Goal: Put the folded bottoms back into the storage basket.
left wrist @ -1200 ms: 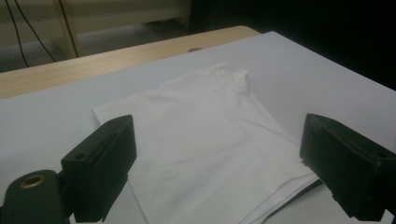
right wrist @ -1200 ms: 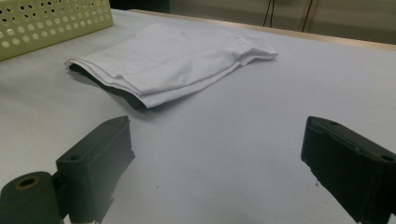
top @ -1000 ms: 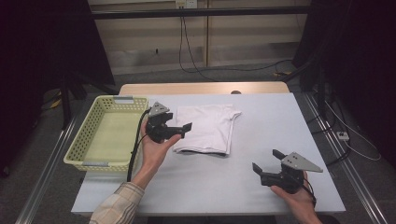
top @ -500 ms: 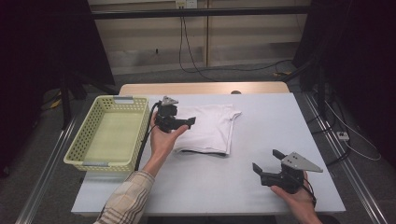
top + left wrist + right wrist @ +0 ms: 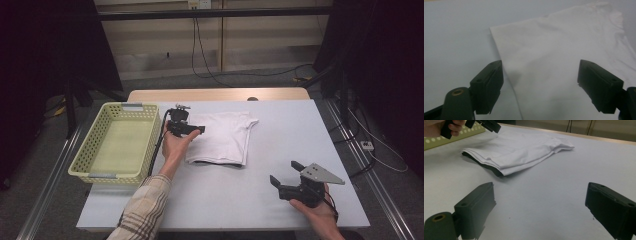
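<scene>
A folded white T-shirt (image 5: 222, 137) lies flat in the middle of the table (image 5: 300, 130). My left gripper (image 5: 198, 130) hovers low over the shirt's far left part, pointing right. In the left gripper view its jaws (image 5: 540, 67) straddle the shirt (image 5: 554, 50) near its left edge. They have just been closing a little, but the pads stand apart and press on nothing. My right gripper (image 5: 285, 172) rests open near the front right of the table. The right gripper view shows bare table between its jaws (image 5: 539, 192) and the shirt (image 5: 519, 152) beyond.
A pale yellow plastic basket (image 5: 112, 176) stands along the table's left side, with nothing in it, close beside the left hand. A light wooden strip (image 5: 215, 95) borders the far edge. Cables lie on the floor behind and to the right.
My left hand has carried its gripper farther across the table and lower, onto the shirt's left part. Its jaws look slightly narrower. The right gripper has stayed put.
</scene>
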